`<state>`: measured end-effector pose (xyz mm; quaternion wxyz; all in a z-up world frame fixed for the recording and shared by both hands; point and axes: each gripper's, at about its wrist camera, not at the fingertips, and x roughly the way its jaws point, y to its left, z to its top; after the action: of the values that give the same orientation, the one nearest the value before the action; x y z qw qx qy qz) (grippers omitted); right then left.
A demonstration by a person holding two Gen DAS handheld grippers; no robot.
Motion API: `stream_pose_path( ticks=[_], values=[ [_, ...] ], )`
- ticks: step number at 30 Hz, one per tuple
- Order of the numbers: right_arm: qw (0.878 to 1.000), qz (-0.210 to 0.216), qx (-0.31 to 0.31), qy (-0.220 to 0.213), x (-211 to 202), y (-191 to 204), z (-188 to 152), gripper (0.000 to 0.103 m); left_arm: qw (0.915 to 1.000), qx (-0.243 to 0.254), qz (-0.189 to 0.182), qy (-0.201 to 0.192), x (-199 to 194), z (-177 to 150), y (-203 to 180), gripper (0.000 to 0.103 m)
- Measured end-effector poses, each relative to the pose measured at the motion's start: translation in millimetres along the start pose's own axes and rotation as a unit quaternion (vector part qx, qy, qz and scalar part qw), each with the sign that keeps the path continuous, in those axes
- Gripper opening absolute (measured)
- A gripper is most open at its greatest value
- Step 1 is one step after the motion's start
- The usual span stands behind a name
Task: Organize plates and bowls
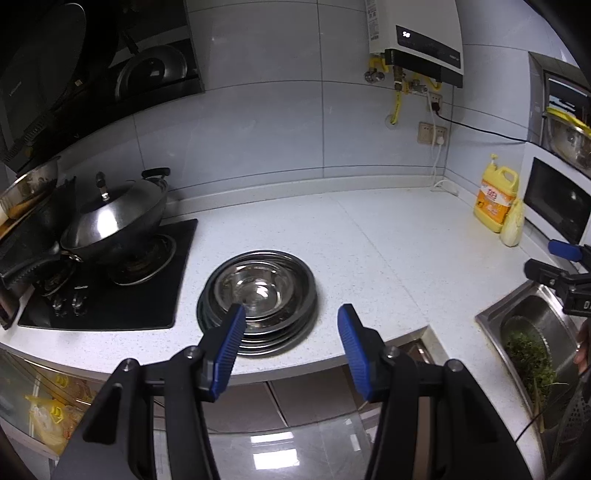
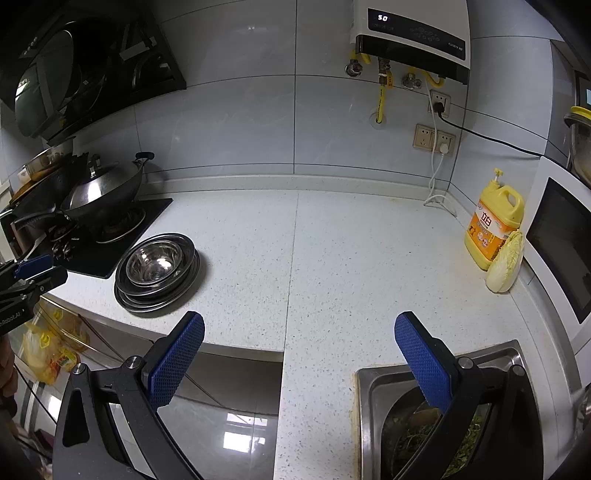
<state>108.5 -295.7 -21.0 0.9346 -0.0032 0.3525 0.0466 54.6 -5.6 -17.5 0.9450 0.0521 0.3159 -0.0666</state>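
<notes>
The table (image 2: 332, 258) was a white speckled kitchen surface backed by pale grey wall tiles. A black gas hob (image 1: 110, 295) occupied the left of both frames, carrying a lidded wok (image 1: 114, 221). A water heater (image 2: 410, 33) hung at the upper centre of the wall, above wall sockets (image 2: 434, 138).

The stack of steel plates (image 1: 256, 321), with a steel bowl (image 1: 253, 290) nested on top, stood on the table just beside the hob, near the table's front edge.

The left claw (image 1: 291, 325) stood partly open and held nothing; its left blue pad (image 1: 231, 339) overlapped the stack's near rim in the left wrist view, though contact could not be confirmed. The right claw (image 2: 299, 350) stood wide open and empty, above the table's front edge.

The right wrist view alone showed the full yellow detergent bottle (image 2: 493, 225) with a cabbage (image 2: 506, 266) leaning against it at right centre. The left wrist view showed the sink (image 1: 532, 332) at lower right, with greens (image 1: 532, 358) inside, more openly.
</notes>
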Motion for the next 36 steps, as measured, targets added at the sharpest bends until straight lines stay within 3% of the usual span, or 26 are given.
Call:
stream_pose_path(
  ticks=[8,18,36],
  values=[
    [1.000,0.002,0.003,0.003,2.0,-4.2,-1.1,0.101,0.9982,0.022,0.055,0.007,8.0,-2.3,-5.1,0.050],
    [1.000,0.006,0.003,0.006,6.2,-7.8,-1.5,0.101,0.9982,0.012,0.053,0.023,10.8,-7.7,-4.7,0.050],
    [1.000,0.009,-0.006,0.006,6.1,-3.8,-0.2,0.101,0.9993,0.004,0.034,0.017,3.0,-8.0,-5.1,0.050]
  ],
)
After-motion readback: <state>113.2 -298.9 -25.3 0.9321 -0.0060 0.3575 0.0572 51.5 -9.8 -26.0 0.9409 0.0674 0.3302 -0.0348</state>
